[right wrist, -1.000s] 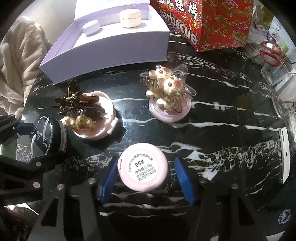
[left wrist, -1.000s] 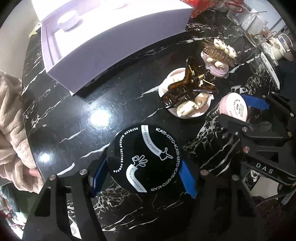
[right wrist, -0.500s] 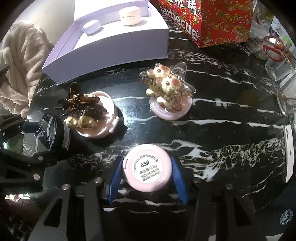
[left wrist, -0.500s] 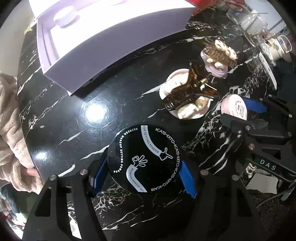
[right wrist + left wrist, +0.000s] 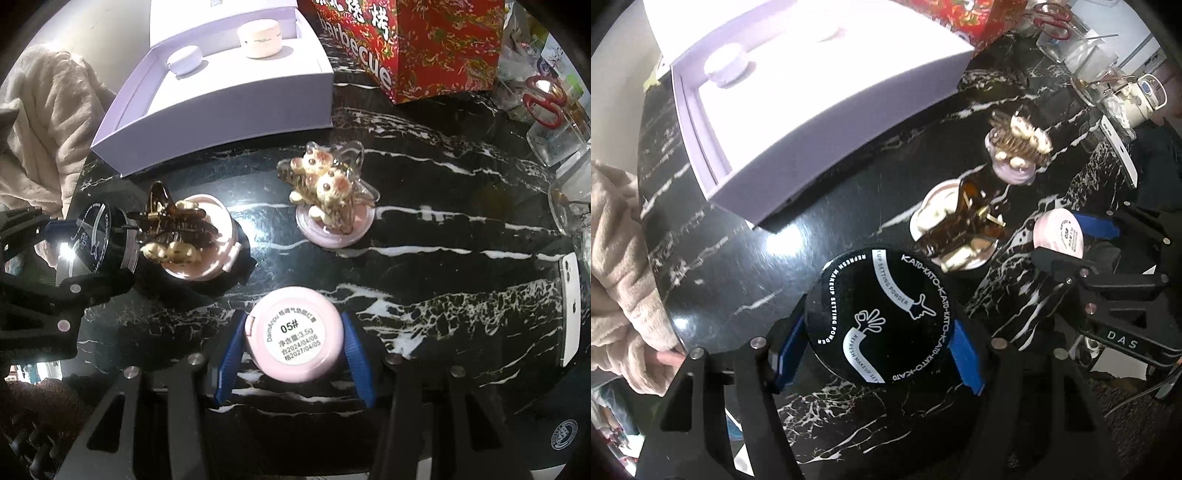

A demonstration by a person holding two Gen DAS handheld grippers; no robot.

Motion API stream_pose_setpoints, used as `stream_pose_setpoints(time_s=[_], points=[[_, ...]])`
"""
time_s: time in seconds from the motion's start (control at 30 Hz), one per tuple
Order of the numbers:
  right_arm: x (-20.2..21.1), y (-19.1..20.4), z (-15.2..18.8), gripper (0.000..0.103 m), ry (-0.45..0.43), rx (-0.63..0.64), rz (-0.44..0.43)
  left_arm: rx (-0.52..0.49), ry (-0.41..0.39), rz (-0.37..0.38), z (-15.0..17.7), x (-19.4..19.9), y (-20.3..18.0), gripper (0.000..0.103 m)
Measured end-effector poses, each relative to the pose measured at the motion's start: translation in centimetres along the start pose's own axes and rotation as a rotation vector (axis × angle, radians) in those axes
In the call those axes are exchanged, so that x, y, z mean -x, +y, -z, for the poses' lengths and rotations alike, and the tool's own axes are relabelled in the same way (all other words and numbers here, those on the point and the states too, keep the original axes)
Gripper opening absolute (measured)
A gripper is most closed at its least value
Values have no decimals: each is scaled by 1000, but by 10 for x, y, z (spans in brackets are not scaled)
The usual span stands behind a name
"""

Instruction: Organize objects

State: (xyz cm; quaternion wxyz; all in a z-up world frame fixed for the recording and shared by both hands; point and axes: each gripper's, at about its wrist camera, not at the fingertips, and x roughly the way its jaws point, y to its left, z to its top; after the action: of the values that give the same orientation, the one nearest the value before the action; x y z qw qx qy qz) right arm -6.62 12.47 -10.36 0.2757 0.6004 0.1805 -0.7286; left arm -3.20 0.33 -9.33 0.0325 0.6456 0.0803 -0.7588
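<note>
My left gripper [image 5: 879, 350] is shut on a black round setting-powder jar [image 5: 882, 317], held over the black marble table [image 5: 746, 273]. My right gripper [image 5: 293, 350] is shut on a pink round compact [image 5: 293, 334] with a white 05# label; it also shows in the left wrist view [image 5: 1058, 234]. An open lilac box [image 5: 236, 88] at the back holds a lilac jar [image 5: 184, 61] and a cream jar [image 5: 260, 37]. A brown hair claw [image 5: 170, 221] lies on a pink compact [image 5: 214, 243]. A bear-decorated clip [image 5: 325, 184] sits on another pink compact [image 5: 332, 229].
A red barbecue box [image 5: 424, 44] stands at the back right. Red scissors [image 5: 543, 103] and clear containers [image 5: 557, 144] are at the far right, with a white phone [image 5: 570, 306] by the right edge. A beige fleece sleeve [image 5: 617, 258] is at the left.
My right gripper's fingers closed in onto the pink compact. Both grippers rose and moved toward the lilac box with their loads.
</note>
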Motion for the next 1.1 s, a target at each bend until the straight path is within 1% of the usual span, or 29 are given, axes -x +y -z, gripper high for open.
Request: stream_pose_setpoints(time_s=[0.03,0.07,0.1,0.17,0.23,0.3,0.4,0.47,0.63,0.93,1.1], points=[[-1,-8,-3,52,-2,3,1,-2,-6,-1,-1,3,0,67],[-1,-3,-6,52,-4,6,3,-3,-10,-2,4,7,2,67],[2,-3,-8,52,-7,9,4,-4,-14,-3,-3,9,3,67],[5,-8,-13,52,-13,13,4,-9,-24,-6,-4,14,5,67],[8,-10,-12,52,-15,18,3,-16,-34,-14,3,25,11,67],[10,-11,-14,52,-18,19,2,-20,-41,-17,-3,25,5,67],[13,-9,-15,52,-24,28,0,-22,-47,-15,-8,29,6,67],[16,-8,-15,52,-33,35,-1,-25,-51,-16,-15,27,-2,67],[21,-9,-16,52,-43,43,-3,-34,-61,-19,-15,34,-1,67],[28,-5,-20,52,-53,75,4,-38,-52,-17,-21,37,-1,67],[32,-2,-27,52,-60,91,-10,-26,-57,1,-24,42,2,67]])
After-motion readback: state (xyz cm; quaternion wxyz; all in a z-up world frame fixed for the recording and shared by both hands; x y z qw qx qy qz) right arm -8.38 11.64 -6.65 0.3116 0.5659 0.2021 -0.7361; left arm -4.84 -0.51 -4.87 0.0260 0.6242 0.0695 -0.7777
